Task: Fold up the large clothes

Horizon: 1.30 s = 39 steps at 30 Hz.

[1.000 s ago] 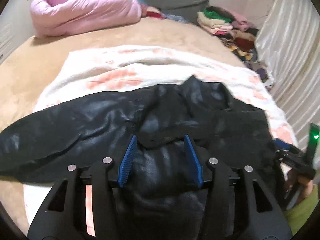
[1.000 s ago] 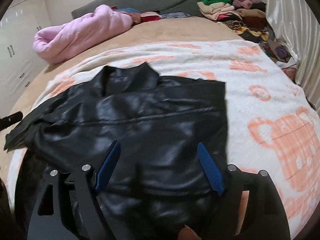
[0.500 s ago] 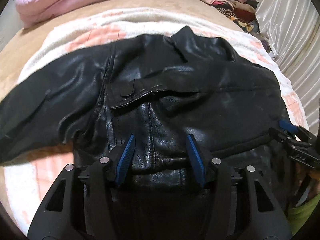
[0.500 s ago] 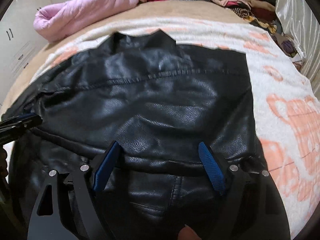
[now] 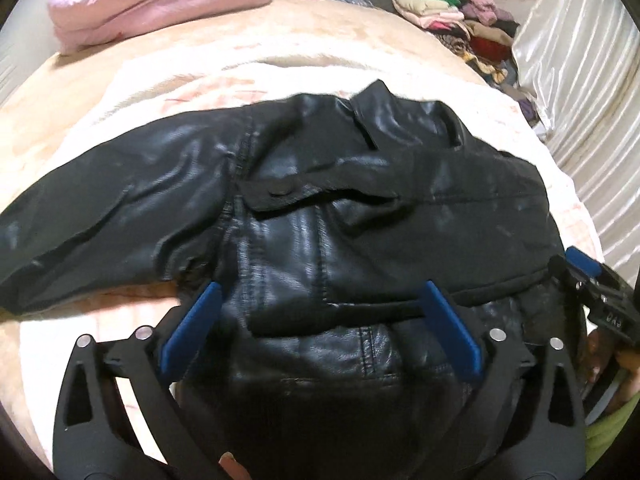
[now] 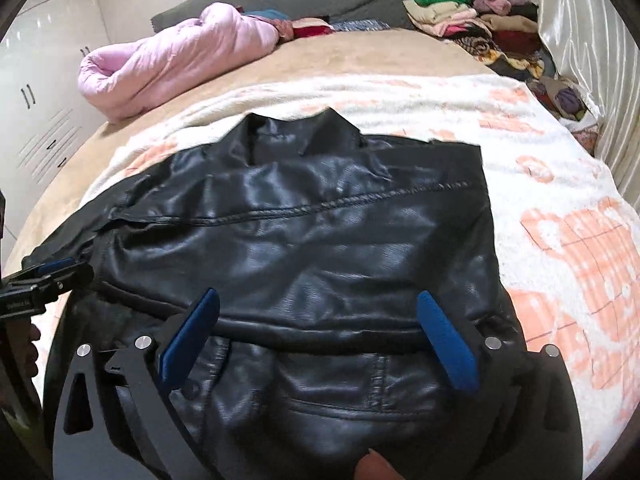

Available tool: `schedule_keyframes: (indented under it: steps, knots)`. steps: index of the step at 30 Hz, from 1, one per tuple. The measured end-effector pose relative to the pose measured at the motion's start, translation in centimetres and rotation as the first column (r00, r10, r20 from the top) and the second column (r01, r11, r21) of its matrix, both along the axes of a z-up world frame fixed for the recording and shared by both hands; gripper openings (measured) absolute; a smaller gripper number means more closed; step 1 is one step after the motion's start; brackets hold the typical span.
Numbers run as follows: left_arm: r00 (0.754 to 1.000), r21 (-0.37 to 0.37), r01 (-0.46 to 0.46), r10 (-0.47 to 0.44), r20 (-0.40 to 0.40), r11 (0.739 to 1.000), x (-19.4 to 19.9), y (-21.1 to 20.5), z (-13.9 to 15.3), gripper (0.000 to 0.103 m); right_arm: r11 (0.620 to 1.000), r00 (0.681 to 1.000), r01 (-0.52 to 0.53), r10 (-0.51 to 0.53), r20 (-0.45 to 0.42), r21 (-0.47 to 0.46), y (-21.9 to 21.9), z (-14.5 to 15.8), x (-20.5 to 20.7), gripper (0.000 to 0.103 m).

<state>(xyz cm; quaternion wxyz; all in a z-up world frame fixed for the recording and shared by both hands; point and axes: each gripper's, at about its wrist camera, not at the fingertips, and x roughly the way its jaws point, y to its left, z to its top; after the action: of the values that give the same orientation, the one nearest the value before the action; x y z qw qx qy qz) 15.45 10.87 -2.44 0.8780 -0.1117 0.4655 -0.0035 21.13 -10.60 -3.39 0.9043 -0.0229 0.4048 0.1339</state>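
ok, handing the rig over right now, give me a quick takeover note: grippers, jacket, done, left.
Left gripper: jaws have just been opening, now wide, nothing pinched; the jacket lies under them.
Right gripper: same, jaws just opened wide, holding nothing.
Black leather jacket: lies on the white and orange blanket on the bed, collar away from the camera. The side by the right gripper is folded in to a straight edge; the other sleeve is spread out to the side.
Done: one side folded in, jacket let go.
Left: probably fold that sleeve in, then fold the body over.
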Motion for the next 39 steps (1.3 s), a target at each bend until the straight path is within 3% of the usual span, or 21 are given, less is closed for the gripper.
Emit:
schedule_keyframes:
  steps: [13,19,22,39]
  knots:
    - [0.988,0.015,-0.151,0.151,0.033,0.988,-2.5,4.2,1.9,0.093,0.995,0.993,-0.099,0.098,0.066,0.002,6.1,2.9,-1.9,0.099]
    - [0.98,-0.05,-0.191,0.194,0.051,0.98,-3.3,6.2,2.9,0.093,0.99,0.985,-0.138,0.139,0.098,-0.019,9.2,4.2,-2.6,0.099]
    - [0.973,-0.032,-0.219,0.221,0.072,0.975,-3.8,7.0,3.6,0.093,0.986,0.979,-0.166,0.168,0.117,-0.027,11.0,4.9,-2.9,0.099]
    - [0.893,-0.022,-0.432,0.431,0.132,0.902,-6.6,13.9,5.8,0.093,0.957,0.944,-0.288,0.286,0.166,-0.009,19.4,7.4,-3.4,0.099]
